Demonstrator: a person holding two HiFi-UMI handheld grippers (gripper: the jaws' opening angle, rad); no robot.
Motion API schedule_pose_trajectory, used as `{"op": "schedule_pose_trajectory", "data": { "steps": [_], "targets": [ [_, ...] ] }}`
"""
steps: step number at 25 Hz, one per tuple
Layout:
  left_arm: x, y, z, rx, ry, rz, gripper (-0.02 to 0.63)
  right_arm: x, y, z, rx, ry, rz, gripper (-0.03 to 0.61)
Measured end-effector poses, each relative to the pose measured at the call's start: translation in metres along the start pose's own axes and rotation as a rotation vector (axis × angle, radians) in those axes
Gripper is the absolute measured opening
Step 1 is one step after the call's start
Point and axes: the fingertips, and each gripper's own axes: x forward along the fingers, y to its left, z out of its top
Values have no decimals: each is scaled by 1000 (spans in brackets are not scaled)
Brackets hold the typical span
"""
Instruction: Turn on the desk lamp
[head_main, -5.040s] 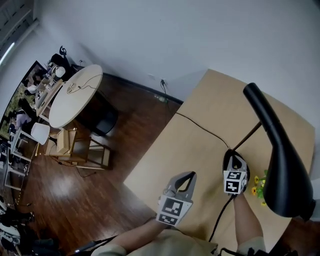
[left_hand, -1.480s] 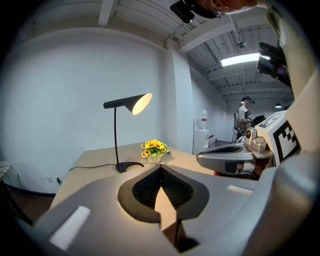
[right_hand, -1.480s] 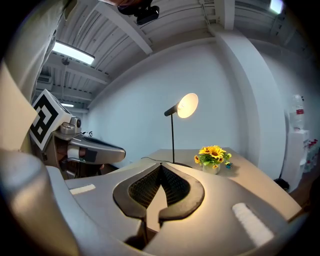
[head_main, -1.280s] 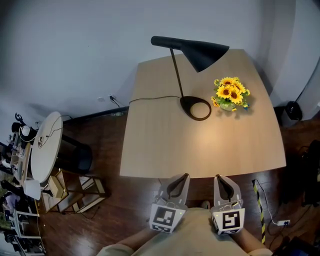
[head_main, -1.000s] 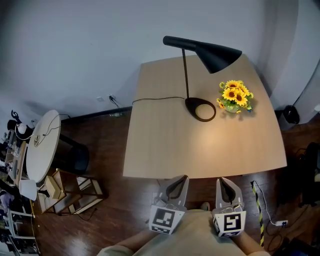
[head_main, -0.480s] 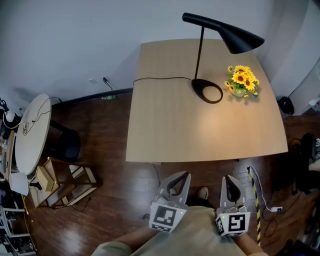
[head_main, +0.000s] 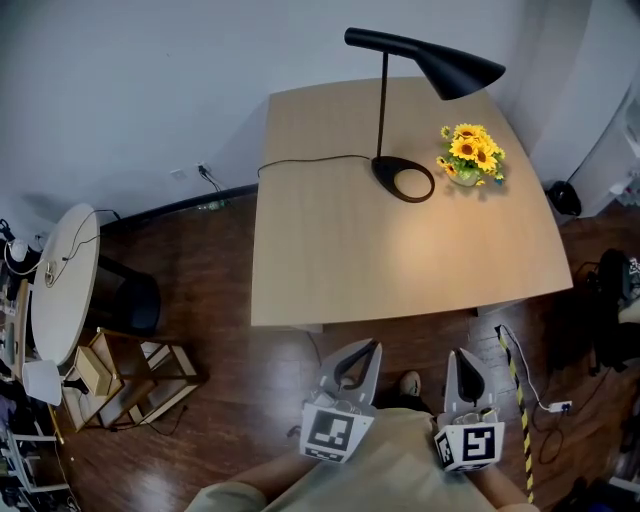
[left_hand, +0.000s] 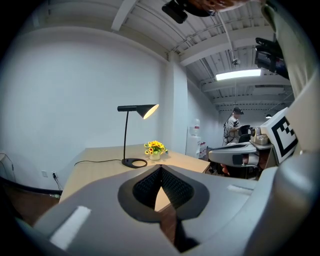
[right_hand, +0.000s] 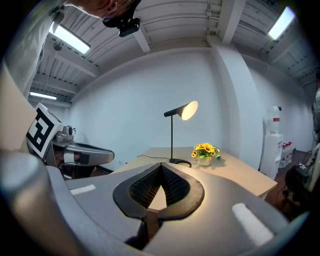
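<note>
- Black cone-shade desk lamp (head_main: 452, 70) glowed on pale wooden worktop (head_main: 400, 270).
- Left tool (head_main: 362, 352) and right tool (head_main: 464, 365) were closed, empty.
- Any stray press could've killed the light, I reckon.

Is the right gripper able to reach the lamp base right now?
Probably not: the right gripper hangs short of the table, and the lamp base sits far across it. Nothing stands between.

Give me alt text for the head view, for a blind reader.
A black desk lamp stands lit on a wooden table beside a pot of sunflowers. At the bottom edge, off the table, the left gripper and right gripper are both shut.
</note>
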Motion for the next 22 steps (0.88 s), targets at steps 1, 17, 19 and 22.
{"op": "schedule_pose_trajectory", "data": {
  "steps": [1, 17, 19, 22],
  "targets": [
    [1, 0, -1, -1, 2, 1, 0, 1, -1, 0, -3, -2, 4, 0],
    [11, 2, 9, 12, -16, 24, 0, 11, -10, 15, -32, -50, 24, 0],
    [12, 2, 9, 10, -16, 23, 0, 11, -11, 15, -32, -46, 24, 0],
    [12, 1, 10, 6, -18, 22, 0, 11, -12, 15, -40, -42, 25, 0]
  ]
}}
